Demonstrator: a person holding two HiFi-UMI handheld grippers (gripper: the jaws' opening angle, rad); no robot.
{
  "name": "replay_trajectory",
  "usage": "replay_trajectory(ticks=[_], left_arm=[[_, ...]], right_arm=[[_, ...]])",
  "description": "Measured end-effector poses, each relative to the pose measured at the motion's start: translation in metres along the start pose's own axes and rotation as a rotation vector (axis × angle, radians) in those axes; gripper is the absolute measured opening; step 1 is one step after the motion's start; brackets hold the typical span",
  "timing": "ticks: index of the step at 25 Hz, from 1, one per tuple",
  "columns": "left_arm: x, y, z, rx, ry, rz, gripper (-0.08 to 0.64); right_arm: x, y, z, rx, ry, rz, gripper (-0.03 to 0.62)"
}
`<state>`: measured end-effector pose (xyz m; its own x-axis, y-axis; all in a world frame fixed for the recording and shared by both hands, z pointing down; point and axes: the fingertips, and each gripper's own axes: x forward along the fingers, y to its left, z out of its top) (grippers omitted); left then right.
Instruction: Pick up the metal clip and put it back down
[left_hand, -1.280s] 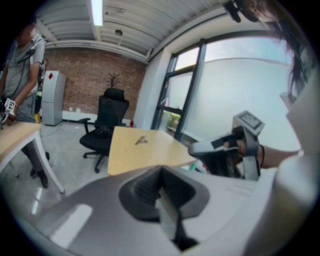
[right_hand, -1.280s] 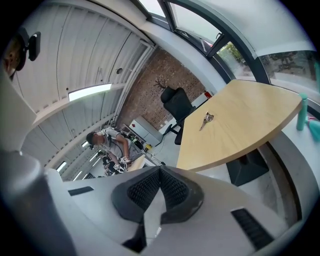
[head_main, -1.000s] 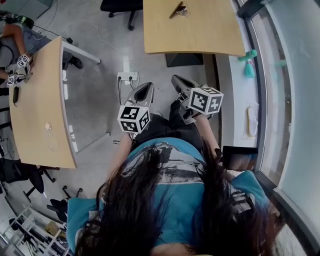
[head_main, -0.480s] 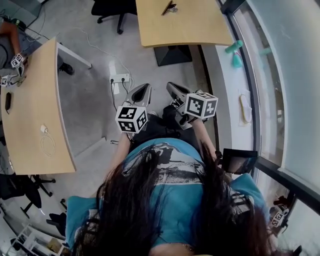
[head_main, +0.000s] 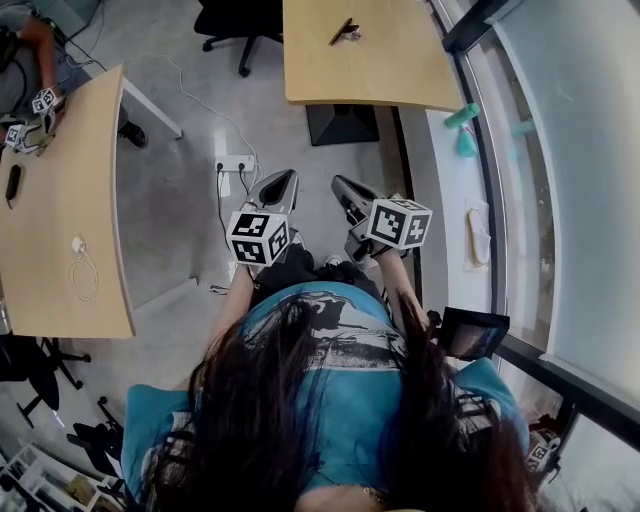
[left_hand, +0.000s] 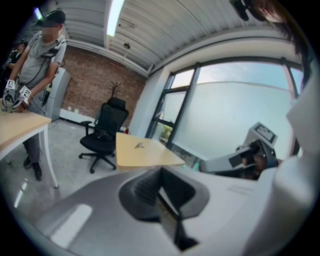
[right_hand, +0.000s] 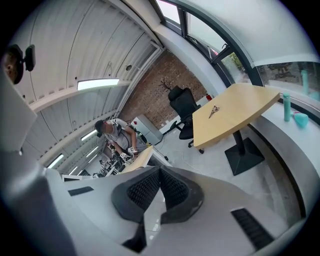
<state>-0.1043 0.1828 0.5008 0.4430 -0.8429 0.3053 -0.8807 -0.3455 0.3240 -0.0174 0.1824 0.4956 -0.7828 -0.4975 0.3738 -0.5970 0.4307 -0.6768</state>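
The metal clip (head_main: 346, 31) is a small dark piece with a shiny end. It lies on the far wooden table (head_main: 400, 70), well ahead of both grippers. My left gripper (head_main: 283, 178) and right gripper (head_main: 340, 185) are held side by side in front of the person's body, above the floor. Both are shut, with nothing between the pads. In the right gripper view the clip (right_hand: 215, 111) lies on the tabletop (right_hand: 240, 112), far beyond the shut right gripper (right_hand: 160, 172). In the left gripper view the clip (left_hand: 139, 145) is a tiny mark beyond the shut left gripper (left_hand: 160, 174).
A black office chair (head_main: 230, 20) stands left of the far table. A second wooden desk (head_main: 60, 200) at the left has a white cable and another person (head_main: 35, 60) working at it. A power strip (head_main: 235, 163) lies on the floor. A teal bottle (head_main: 462, 115) stands on the window sill.
The head view has shifted, so the far table and the clip sit a little lower in the picture. Both grippers have stayed shut, side by side and close to the body.
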Motion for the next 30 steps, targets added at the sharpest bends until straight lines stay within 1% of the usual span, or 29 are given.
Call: replay_trajectory(ticks=[4, 10, 17, 23, 30], left_arm=[[0.004, -0.015, 0.000, 0.006, 0.005, -0.002, 0.003], [0.006, -0.050, -0.004, 0.047, 0.019, -0.018, 0.003], [0.003, -0.059, -0.004, 0.050, 0.022, -0.004, 0.003], [0.013, -0.078, -0.010, 0.064, 0.037, -0.026, 0.003], [0.014, -0.081, -0.007, 0.066, 0.026, -0.023, 0.003]], right_arm=[[-0.015, -0.005, 0.000, 0.004, -0.005, 0.009, 0.014], [-0.043, -0.023, 0.005, 0.014, -0.028, 0.001, 0.014], [-0.059, -0.029, 0.007, 0.011, -0.046, -0.001, 0.014], [-0.069, -0.040, 0.006, 0.007, -0.033, -0.006, 0.014], [-0.072, -0.041, 0.007, 0.000, -0.034, -0.003, 0.014]])
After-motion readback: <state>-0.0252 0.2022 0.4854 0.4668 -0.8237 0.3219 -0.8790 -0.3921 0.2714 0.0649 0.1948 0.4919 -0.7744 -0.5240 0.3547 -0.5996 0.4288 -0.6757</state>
